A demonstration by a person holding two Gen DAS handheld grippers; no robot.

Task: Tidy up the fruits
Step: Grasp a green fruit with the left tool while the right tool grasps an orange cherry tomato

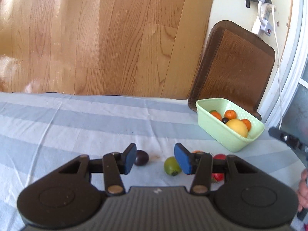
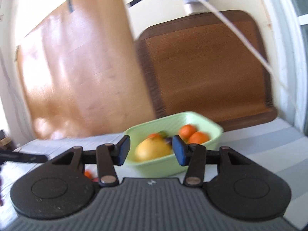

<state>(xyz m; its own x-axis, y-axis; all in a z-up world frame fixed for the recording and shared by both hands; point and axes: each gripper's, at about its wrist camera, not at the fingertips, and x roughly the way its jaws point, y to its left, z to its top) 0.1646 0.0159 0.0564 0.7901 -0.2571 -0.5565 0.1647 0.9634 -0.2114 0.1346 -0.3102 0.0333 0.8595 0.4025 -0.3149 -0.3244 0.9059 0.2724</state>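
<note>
A light green basket (image 1: 233, 139) stands on the striped cloth at the right, holding a yellow fruit (image 1: 237, 127), several oranges and a dark plum. On the cloth lie a dark plum (image 1: 142, 157), a green fruit (image 1: 171, 166) and red fruits (image 1: 218, 176) partly hidden behind my finger. My left gripper (image 1: 156, 158) is open and empty above the plum and green fruit. My right gripper (image 2: 151, 151) is open and empty just in front of the basket (image 2: 165, 166), facing the yellow fruit (image 2: 153, 151). This view is blurred.
The striped cloth (image 1: 77, 123) covers the table, whose far edge meets the wooden floor (image 1: 96, 38). A brown mat (image 1: 233, 63) leans behind the basket. A white cable (image 1: 278, 57) hangs at the right. The other gripper (image 1: 288, 139) shows at the right edge.
</note>
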